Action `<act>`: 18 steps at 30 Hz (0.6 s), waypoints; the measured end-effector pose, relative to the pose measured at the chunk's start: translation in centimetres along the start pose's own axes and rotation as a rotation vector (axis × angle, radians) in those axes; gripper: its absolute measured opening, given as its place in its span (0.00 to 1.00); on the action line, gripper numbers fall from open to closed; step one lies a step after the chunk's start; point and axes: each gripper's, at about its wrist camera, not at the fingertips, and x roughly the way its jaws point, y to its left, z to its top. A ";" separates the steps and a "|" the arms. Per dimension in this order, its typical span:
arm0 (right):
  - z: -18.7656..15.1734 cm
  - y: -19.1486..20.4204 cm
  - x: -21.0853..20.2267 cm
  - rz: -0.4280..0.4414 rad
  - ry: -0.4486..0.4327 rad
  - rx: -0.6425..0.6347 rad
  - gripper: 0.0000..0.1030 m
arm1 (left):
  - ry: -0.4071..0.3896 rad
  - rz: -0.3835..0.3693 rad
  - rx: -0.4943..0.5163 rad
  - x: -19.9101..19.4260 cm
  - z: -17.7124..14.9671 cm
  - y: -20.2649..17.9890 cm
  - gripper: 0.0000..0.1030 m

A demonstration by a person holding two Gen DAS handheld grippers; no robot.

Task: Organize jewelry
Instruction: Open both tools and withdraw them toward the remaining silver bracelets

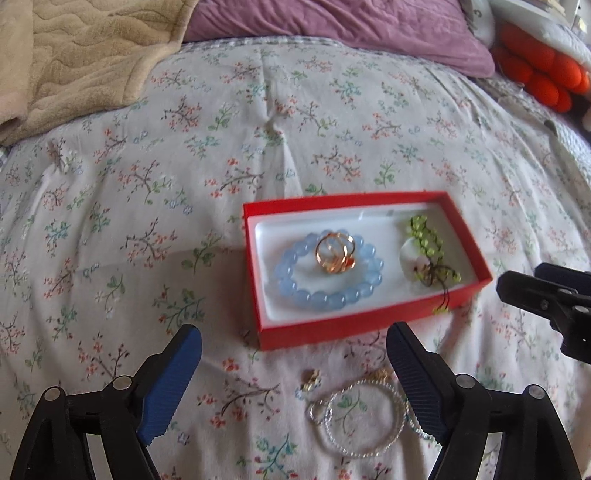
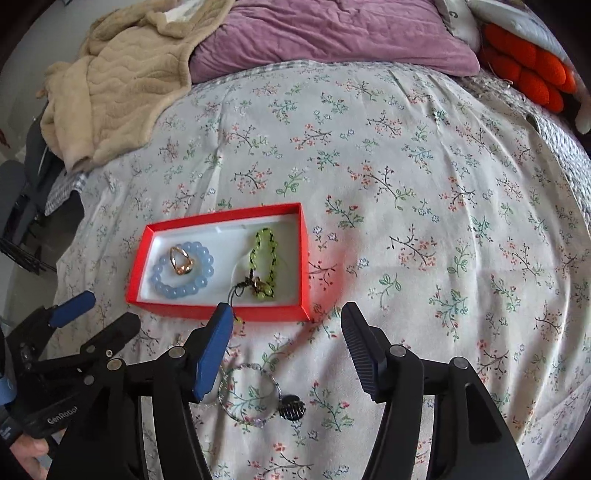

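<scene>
A red box (image 1: 295,334) (image 2: 221,312) with a white lining lies on the floral bedspread. In it are a blue bead bracelet (image 1: 325,295) (image 2: 177,290), gold rings (image 1: 334,253) (image 2: 181,262) and a green bead bracelet (image 1: 428,236) (image 2: 264,254) whose cord hangs over the front wall. A silver bracelet (image 1: 360,417) (image 2: 247,395) and a small gold earring (image 1: 312,380) lie on the bed in front of the box. A small dark clip (image 2: 291,408) lies beside the silver bracelet. My left gripper (image 1: 293,347) is open above the silver bracelet. My right gripper (image 2: 286,325) is open and empty.
A beige blanket (image 2: 122,81) lies at the far left, a purple pillow (image 2: 332,33) at the back and an orange knitted thing (image 2: 528,66) at the far right. The bed's left edge (image 2: 55,206) drops to the floor.
</scene>
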 end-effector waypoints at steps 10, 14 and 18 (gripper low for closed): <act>-3.9 -0.8 0.8 -0.081 0.115 -0.058 0.69 | 0.119 -0.009 -0.027 0.9 -2.8 1.3 0.88; -5.0 -0.9 1.2 -0.111 0.153 -0.090 0.73 | 0.148 -0.003 -0.015 1.4 -3.8 1.6 0.88; -5.9 -1.1 1.9 -0.134 0.192 -0.114 0.75 | 0.163 0.014 -0.002 1.6 -4.4 2.0 0.88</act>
